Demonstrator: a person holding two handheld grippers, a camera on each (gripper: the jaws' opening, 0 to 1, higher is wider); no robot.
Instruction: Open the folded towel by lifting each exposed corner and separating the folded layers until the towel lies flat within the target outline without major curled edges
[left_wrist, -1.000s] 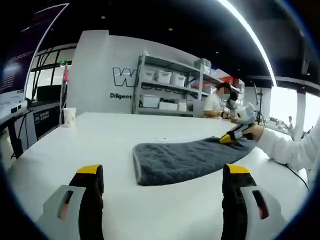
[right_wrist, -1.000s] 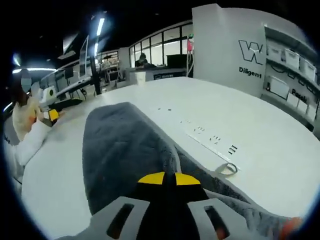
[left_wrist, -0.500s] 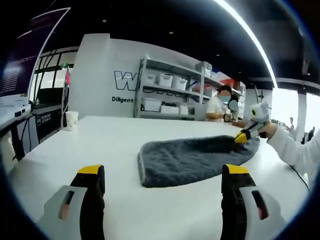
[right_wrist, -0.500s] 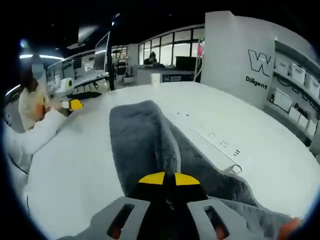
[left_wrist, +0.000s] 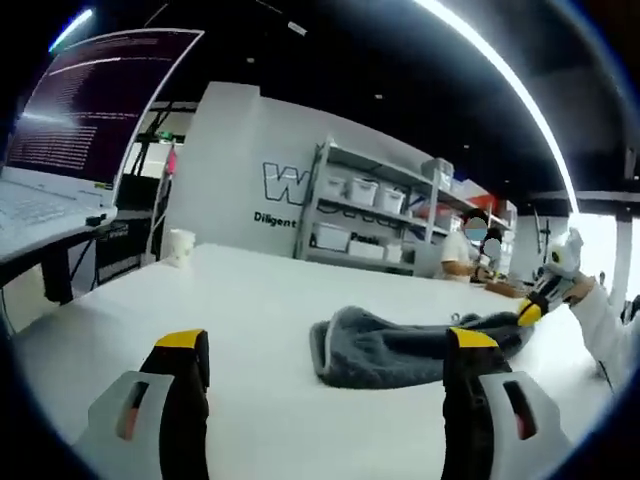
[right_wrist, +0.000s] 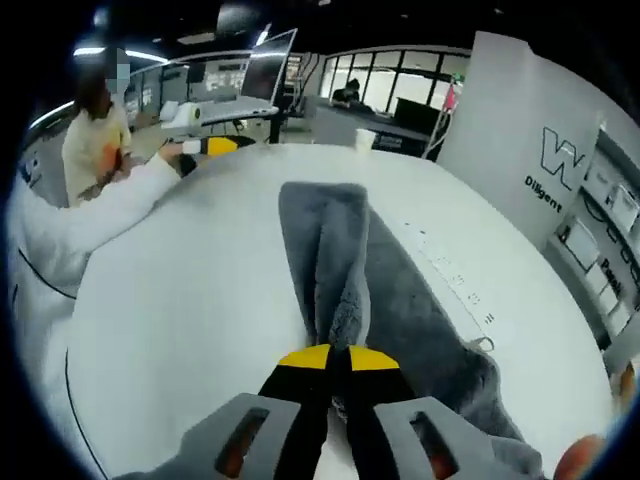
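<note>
1. Left gripper: jaws spread wide, nothing between them, yellow-tipped and rising from the bottom of the left gripper view above the white table.
2. Grey towel: lying bunched on the table ahead of the left jaws, toward the right-hand jaw, its near folded end rounded and its far end drawn up toward the right.
3. Right gripper: jaws pressed together on a ridge of the towel, yellow tips touching with grey pile caught between them.
4. From the right jaws forward: towel stretched straight away along the table, pulled into a raised lengthwise fold, with a flatter layer spread to the right of the jaws.
5. In the left gripper view, right gripper seen far right beyond the right-hand jaw, yellow tip at the towel's lifted end, held by a hand in a white sleeve.
6. Paper cup standing on the table well beyond the left-hand jaw; shelving with white bins against the far wall.
</note>
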